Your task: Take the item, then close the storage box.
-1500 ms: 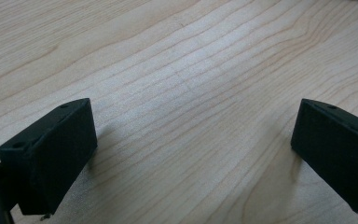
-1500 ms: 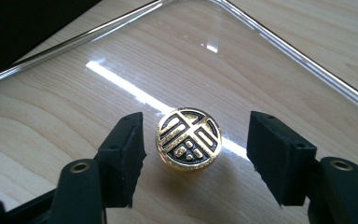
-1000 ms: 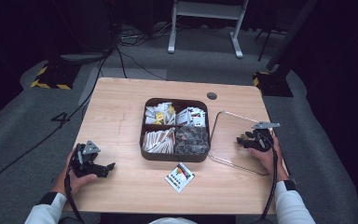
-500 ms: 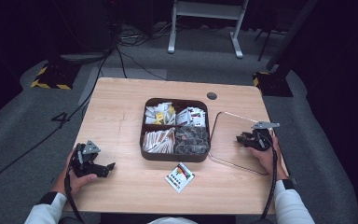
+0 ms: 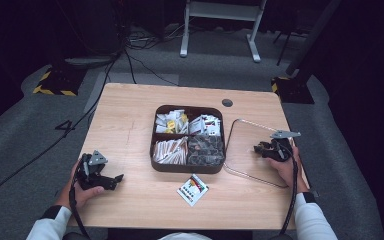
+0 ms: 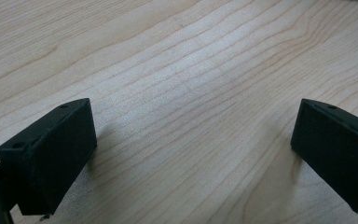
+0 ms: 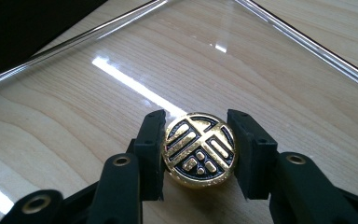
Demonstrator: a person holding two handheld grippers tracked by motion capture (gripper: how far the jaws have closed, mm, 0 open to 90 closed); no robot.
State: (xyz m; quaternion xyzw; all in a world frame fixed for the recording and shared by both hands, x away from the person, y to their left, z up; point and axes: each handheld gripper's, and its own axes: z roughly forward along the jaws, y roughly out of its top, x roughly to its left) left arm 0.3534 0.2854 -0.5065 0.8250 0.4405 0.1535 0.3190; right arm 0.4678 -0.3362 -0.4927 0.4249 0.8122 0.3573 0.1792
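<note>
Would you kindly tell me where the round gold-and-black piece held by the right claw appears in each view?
High view: too small to make out; it would sit at the right claw.
Left gripper view: not in it.
Right gripper view: lower centre, gold-and-black piece pinched between the jaws.
Shared landmark: clear tray.

Beneath the right gripper (image 7: pixel 198 156), the gold disc (image 7: pixel 199 150) (its lower rim hidden behind the jaws) shows too small in the high view; the packet's (image 5: pixel 192 189) print is unreadable.
</note>
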